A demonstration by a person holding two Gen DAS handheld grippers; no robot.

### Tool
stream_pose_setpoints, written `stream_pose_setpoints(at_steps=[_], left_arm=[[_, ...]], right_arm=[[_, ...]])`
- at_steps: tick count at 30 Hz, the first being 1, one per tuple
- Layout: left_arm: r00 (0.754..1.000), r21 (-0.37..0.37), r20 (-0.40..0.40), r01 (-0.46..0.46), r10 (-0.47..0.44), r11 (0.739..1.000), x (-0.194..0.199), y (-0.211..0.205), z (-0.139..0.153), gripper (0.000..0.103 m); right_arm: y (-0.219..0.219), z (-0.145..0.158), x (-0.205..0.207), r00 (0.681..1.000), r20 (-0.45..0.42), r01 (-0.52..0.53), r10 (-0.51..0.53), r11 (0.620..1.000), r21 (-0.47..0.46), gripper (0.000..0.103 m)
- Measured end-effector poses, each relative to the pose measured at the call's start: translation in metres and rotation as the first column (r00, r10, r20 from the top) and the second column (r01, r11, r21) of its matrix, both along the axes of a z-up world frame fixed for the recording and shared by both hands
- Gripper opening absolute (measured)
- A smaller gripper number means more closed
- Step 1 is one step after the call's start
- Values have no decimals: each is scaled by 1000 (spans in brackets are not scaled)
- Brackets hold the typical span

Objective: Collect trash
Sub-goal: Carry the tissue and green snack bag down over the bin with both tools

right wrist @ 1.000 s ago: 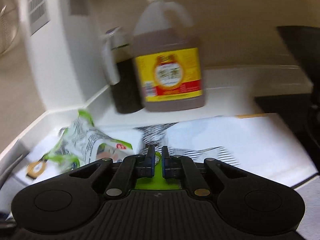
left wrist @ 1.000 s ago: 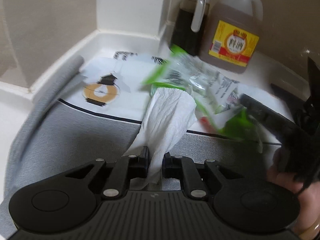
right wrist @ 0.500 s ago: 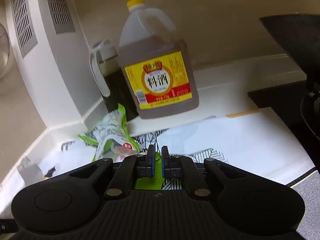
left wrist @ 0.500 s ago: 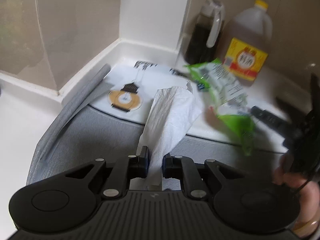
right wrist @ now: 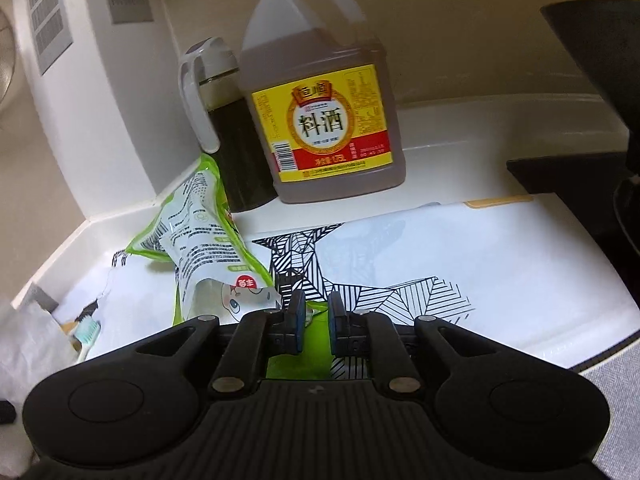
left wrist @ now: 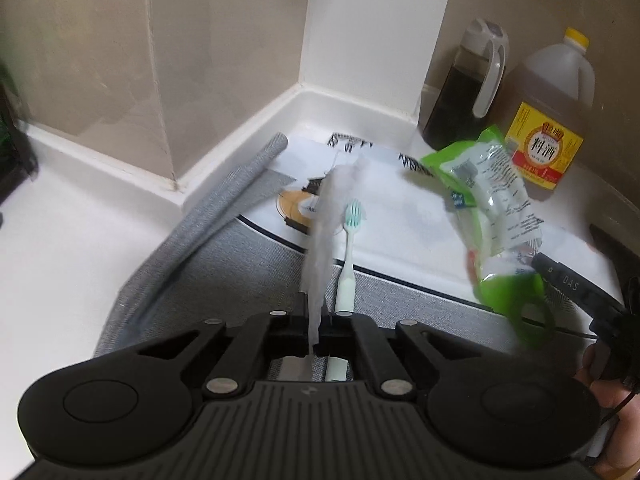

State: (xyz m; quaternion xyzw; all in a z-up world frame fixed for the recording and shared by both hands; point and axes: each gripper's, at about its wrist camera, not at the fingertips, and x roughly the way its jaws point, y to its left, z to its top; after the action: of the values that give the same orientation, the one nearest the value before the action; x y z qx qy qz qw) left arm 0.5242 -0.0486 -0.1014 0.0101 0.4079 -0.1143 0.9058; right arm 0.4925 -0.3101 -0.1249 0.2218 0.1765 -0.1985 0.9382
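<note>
My left gripper [left wrist: 320, 330] is shut on a white paper tissue [left wrist: 326, 232] that stands up from between its fingers, blurred. My right gripper [right wrist: 316, 316] is shut on the green end of a green and clear snack wrapper [right wrist: 204, 236], which hangs off to the left above the counter. The same wrapper shows in the left wrist view [left wrist: 496, 204], with the right gripper [left wrist: 560, 276] at its lower end. A mint green toothbrush [left wrist: 348, 256] lies on the mats below the tissue.
A dark sauce dispenser [right wrist: 228, 136] and a large cooking wine jug [right wrist: 320, 92] stand at the back wall. A white patterned mat [right wrist: 460, 256] and a grey mat [left wrist: 256, 264] cover the counter. A black stove edge [right wrist: 576, 176] is at right.
Both grippers have risen and pulled back from the counter with their trash. The tissue has swung aside and now uncovers the toothbrush. The wrapper hangs higher, near the bottles.
</note>
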Motion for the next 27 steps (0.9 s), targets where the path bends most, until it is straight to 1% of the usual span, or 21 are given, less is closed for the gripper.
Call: stream_pose_setpoints(at_steps=[1, 3, 6, 9, 12, 15, 17, 20, 22, 24, 27], left_arm=[[1000, -3, 15, -3, 3, 1000, -4, 2, 4, 1], [999, -17, 48, -9, 9, 1000, -14, 7, 15, 1], [995, -50, 97, -22, 27, 999, -38, 25, 33, 1], [990, -70, 133, -42, 52, 997, -67, 44, 48, 1], [986, -85, 144, -73, 85, 994, -100, 62, 57, 1], [983, -97, 145, -101, 114, 990, -138, 79, 60, 1], [981, -94, 139, -126, 138, 988, -163, 89, 62, 1], [978, -101, 146, -132, 146, 986, -203, 108, 67, 1], [977, -96, 157, -130, 144, 987, -224, 114, 69, 1], [975, -96, 166, -131, 146, 987, -244, 118, 69, 1], [978, -126, 154, -122, 141, 984, -269, 120, 69, 1]], right_arm=[[0, 1, -2, 1000, 20, -3, 3, 1000, 7, 5], [0, 7, -8, 997, 71, -7, 6, 1000, 18, 4], [2, 17, -20, 987, 158, 13, -14, 1000, 4, 3], [3, 23, -28, 977, 213, 12, -13, 1000, 7, 3], [4, 26, -33, 970, 245, 9, -11, 1000, 9, 2], [7, 32, -39, 962, 272, -12, 7, 1000, 17, 2], [13, 37, -47, 954, 297, -34, 32, 999, -1, 2], [24, 43, -73, 942, 328, -44, 65, 997, -69, 2], [28, 46, -90, 941, 328, -47, 79, 993, -105, 2], [28, 49, -107, 941, 324, -68, 103, 991, -118, 2], [29, 54, -135, 940, 315, -91, 129, 987, -130, 2]])
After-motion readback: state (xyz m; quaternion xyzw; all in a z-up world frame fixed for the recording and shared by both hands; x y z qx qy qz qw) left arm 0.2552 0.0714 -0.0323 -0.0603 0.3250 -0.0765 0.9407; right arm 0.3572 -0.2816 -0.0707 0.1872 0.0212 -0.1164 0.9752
